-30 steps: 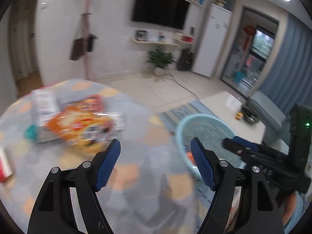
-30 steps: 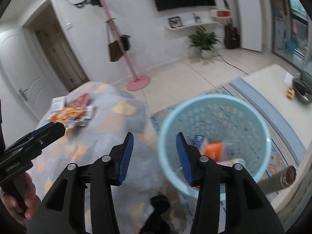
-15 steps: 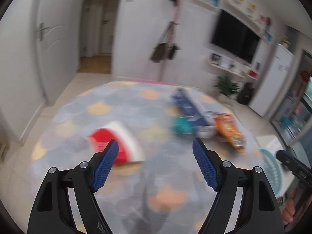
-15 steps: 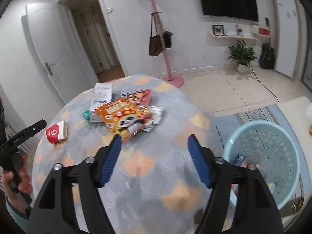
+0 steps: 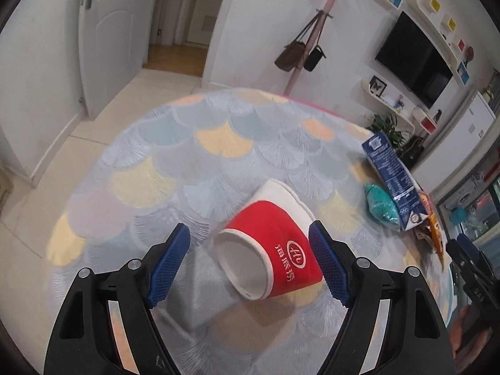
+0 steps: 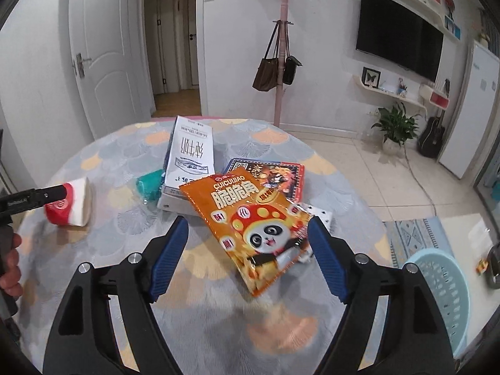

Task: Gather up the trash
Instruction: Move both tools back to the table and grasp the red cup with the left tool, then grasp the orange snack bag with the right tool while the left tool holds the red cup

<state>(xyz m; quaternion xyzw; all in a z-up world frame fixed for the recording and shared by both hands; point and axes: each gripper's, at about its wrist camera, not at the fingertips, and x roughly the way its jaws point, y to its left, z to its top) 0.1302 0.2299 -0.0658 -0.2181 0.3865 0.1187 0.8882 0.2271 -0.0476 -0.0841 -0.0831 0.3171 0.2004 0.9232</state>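
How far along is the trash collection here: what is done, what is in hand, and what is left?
Done: nothing certain; the basket's contents are hidden. In hand: nothing is gripped. The open left gripper brackets the tipped cup, and the open right gripper brackets the snack bag. Left: cup, bag, carton, teal wad and flat packet, all on the table.

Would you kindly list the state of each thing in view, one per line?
Left claw: open, straddling the cup, not gripping.
Right claw: open, around the snack bag.
Red paper cup: on its side, mouth toward the camera, seemingly empty.
Orange snack bag: lying flat, overlapping the carton.
Milk carton: lying on its side.
Teal wrapper: crumpled beside the carton.
Blue basket: upright on the floor.
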